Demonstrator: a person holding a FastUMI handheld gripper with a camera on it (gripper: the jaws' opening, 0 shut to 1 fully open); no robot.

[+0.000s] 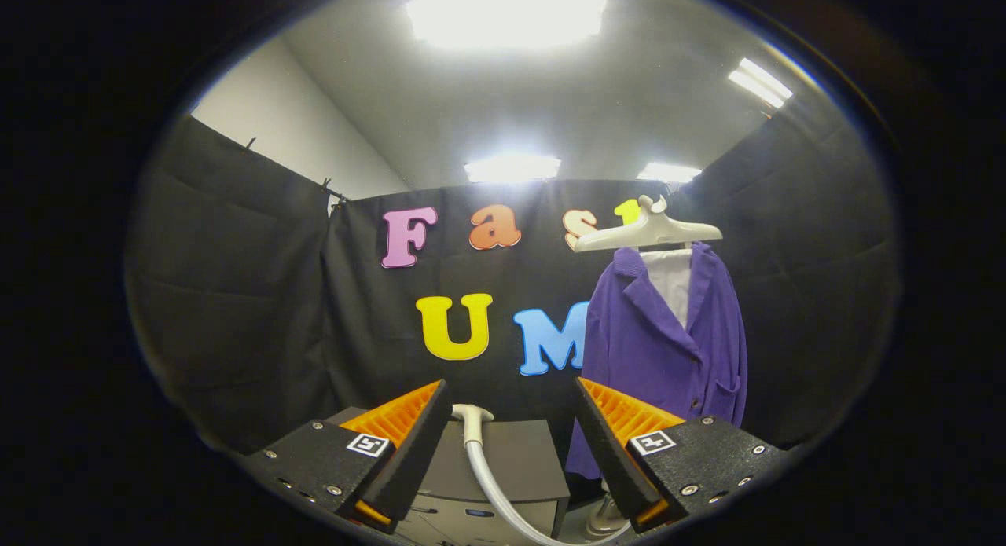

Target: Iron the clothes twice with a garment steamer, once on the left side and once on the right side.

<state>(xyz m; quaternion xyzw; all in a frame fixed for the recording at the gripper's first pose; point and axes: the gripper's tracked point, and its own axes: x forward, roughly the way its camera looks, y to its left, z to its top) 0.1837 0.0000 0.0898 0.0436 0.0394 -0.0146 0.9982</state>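
Tongs (512, 444), lower centre, spread wide and holding nothing; steamer hose (487, 471) between them over a grey cabinet (519, 459); purple jacket (668, 349) on white hanger (648, 230), right of centre, beyond the tongs; by appearance neither side pass begun.

A purple jacket (664, 349) hangs over a white shirt (670, 279) on a cream hanger (648, 232). The hose (491, 483) is pale grey, the cabinet (511, 467) grey.
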